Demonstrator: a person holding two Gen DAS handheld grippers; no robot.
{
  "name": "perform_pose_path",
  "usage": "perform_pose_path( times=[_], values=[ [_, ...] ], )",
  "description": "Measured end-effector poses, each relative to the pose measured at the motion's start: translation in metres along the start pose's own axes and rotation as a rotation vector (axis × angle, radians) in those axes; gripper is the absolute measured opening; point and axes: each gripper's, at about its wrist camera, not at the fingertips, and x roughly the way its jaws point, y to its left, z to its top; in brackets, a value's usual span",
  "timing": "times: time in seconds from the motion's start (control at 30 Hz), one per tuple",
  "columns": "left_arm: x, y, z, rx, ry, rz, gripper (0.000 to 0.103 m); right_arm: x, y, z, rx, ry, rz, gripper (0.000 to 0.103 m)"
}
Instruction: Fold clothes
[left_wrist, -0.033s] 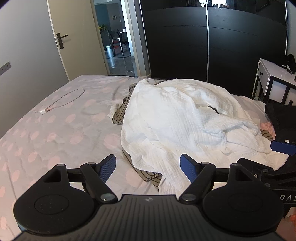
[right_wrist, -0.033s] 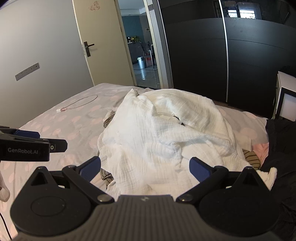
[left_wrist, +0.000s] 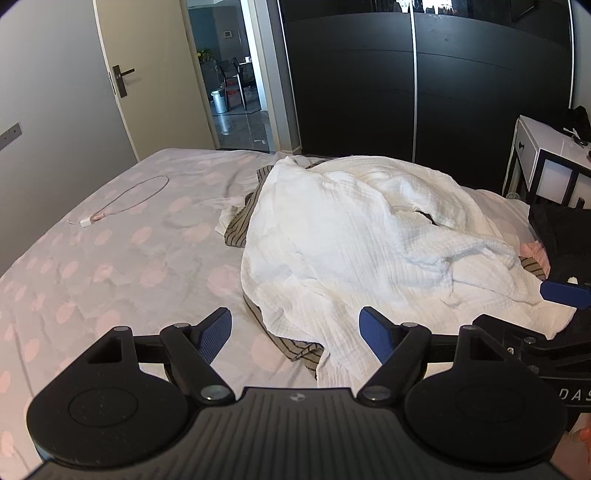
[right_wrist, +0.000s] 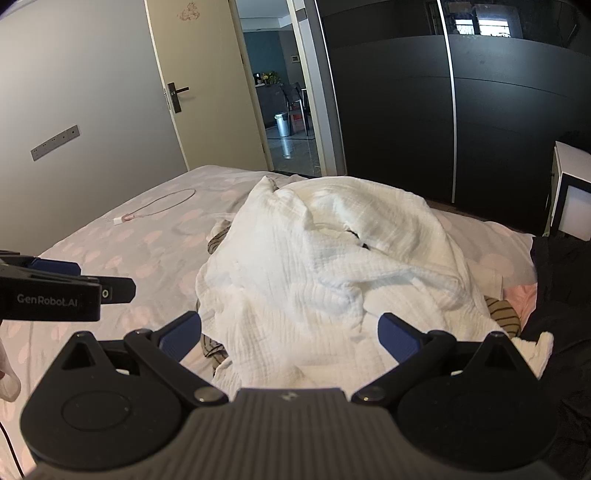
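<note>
Only the left wrist view takes in the top of the white bedside table (left_wrist: 554, 147) at far right, with small dark items on it, and the right gripper's blue finger (left_wrist: 565, 293) jutting in from the right edge. Only the right wrist view shows the grey socket strip (right_wrist: 55, 143) on the left wall, and the left gripper's black body with its "GenRobot.AI" lettering at the left edge.

The surface is a bed (left_wrist: 110, 266) under a pale sheet with pink dots. A thin looped cable (left_wrist: 129, 195) with a white plug lies on its far left part. Behind it a cream door (left_wrist: 147, 74) stands open onto a hallway, and a black sliding wardrobe (left_wrist: 406, 92) fills the far wall. Dark fabric (right_wrist: 561, 280) is heaped at the bed's right edge.

A crumpled white muslin cloth (left_wrist: 351, 240) lies in a mound across the middle of the bed, draped over a brown striped garment (left_wrist: 240, 225) whose edges peek out at its left and near sides.

The left gripper (left_wrist: 295, 334) hovers with fingers spread wide and empty, the cloth's near hem just beyond and between the blue pads. The right gripper (right_wrist: 290, 334) is likewise wide apart and empty, the cloth's near folds lying between its fingers, untouched.
</note>
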Motion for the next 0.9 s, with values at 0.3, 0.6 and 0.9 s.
perform_pose_path(
  times=[0.3, 0.6, 0.9],
  values=[
    [-0.009, -0.004, -0.008, 0.019, 0.001, -0.015, 0.09, -0.009, 0.003, -0.007, 0.0, -0.017, -0.002, 0.103],
    [-0.014, -0.013, -0.015, 0.053, -0.026, 0.009, 0.088, -0.014, 0.006, -0.015, -0.002, 0.007, -0.008, 0.103],
    [-0.015, -0.009, -0.019, 0.041, -0.038, 0.01, 0.088, -0.016, 0.009, -0.016, -0.023, 0.005, -0.011, 0.103]
  ],
)
